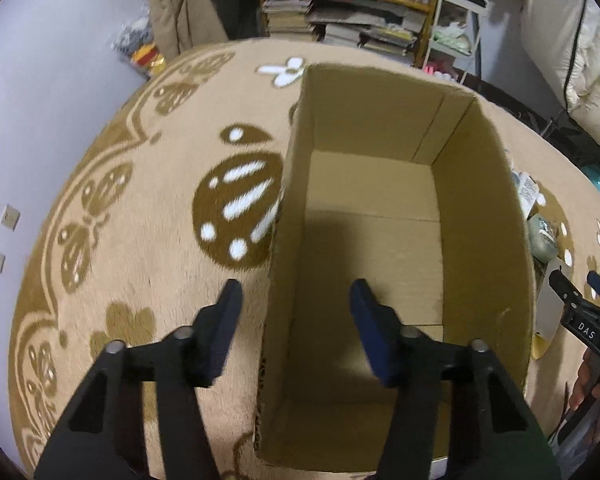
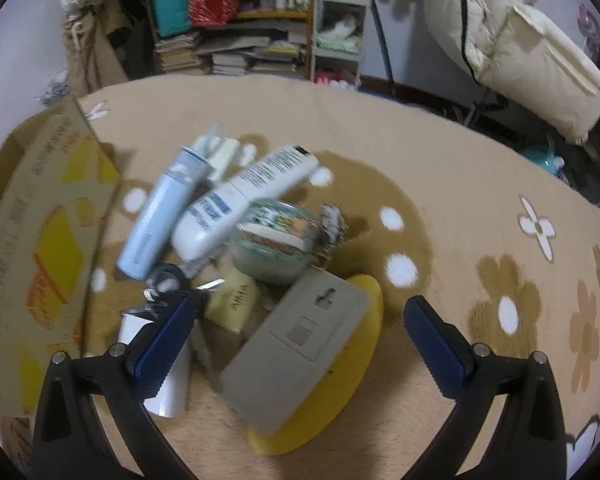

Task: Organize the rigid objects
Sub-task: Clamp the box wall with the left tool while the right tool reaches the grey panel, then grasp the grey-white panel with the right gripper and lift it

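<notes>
An open, empty cardboard box (image 1: 480, 216) stands on the tan patterned rug. My left gripper (image 1: 296, 300) is open and straddles the box's left wall near its front. In the right wrist view a pile lies beside the box (image 2: 40, 216): a grey flat case (image 2: 300, 344) on a yellow disc (image 2: 352, 376), a green round jar (image 2: 276, 240), a white tube (image 2: 244, 204), a light blue bottle (image 2: 156, 220), a small beige box (image 2: 234, 304) and a white cylinder (image 2: 172, 384). My right gripper (image 2: 296, 316) is open and empty, just above the grey case.
The rug (image 1: 148, 216) covers the floor. Shelves with books and bags (image 2: 236, 40) stand at the back, with a white cart (image 2: 340, 32) beside them. A cream padded chair (image 2: 512, 40) is at the right. My right gripper (image 1: 580, 292) shows right of the box.
</notes>
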`<move>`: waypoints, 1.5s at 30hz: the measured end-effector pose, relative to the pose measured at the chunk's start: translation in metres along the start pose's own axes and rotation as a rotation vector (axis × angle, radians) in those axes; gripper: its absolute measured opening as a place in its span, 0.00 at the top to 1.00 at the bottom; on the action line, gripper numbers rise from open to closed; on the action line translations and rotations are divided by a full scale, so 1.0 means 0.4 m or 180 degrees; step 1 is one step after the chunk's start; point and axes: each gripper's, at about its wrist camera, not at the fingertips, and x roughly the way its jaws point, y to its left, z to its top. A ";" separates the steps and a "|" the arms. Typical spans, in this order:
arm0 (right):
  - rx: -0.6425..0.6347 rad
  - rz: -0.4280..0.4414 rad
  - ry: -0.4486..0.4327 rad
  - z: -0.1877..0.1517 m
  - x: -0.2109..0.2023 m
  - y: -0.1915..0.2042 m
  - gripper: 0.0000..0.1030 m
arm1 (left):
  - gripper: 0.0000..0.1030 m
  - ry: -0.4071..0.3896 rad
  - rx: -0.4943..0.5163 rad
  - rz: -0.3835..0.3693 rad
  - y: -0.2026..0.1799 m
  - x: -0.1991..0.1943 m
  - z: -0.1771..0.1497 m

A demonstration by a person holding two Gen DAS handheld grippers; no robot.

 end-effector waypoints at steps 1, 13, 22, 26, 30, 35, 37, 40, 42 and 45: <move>0.0019 -0.0016 0.0025 0.000 0.007 -0.004 0.00 | 0.61 0.0056 -0.0011 -0.0010 0.002 0.008 -0.001; 0.0071 -0.0061 0.0332 -0.012 0.075 -0.010 0.03 | 0.81 0.0129 -0.0006 0.0037 0.009 0.025 -0.006; -0.0054 -0.0178 0.0423 -0.032 0.090 0.014 0.06 | 0.88 0.0173 0.0059 0.0191 0.007 0.042 -0.009; -0.0023 -0.0186 0.0458 -0.035 0.090 0.014 0.07 | 0.90 0.0163 0.0077 0.0188 0.006 0.041 -0.011; -0.0019 -0.0217 0.0471 -0.029 0.088 0.015 0.14 | 0.90 0.0157 0.0078 0.0178 0.005 0.041 -0.011; 0.0027 -0.0273 0.0426 -0.019 0.076 -0.010 0.42 | 0.90 0.0146 0.0085 0.0178 0.004 0.038 -0.013; 0.0093 -0.0224 0.0438 -0.020 0.070 -0.018 0.44 | 0.91 0.0131 0.0111 0.0193 0.001 0.036 -0.014; 0.0245 -0.0104 0.0443 -0.020 0.059 -0.041 0.48 | 0.90 0.0132 0.0148 0.0224 -0.003 0.035 -0.016; 0.0448 0.0053 0.0458 -0.019 0.051 -0.066 0.48 | 0.91 0.0131 0.0148 0.0220 -0.004 0.034 -0.017; 0.0675 0.0252 0.0437 -0.017 0.040 -0.091 0.49 | 0.91 0.0138 0.0144 0.0221 -0.004 0.034 -0.017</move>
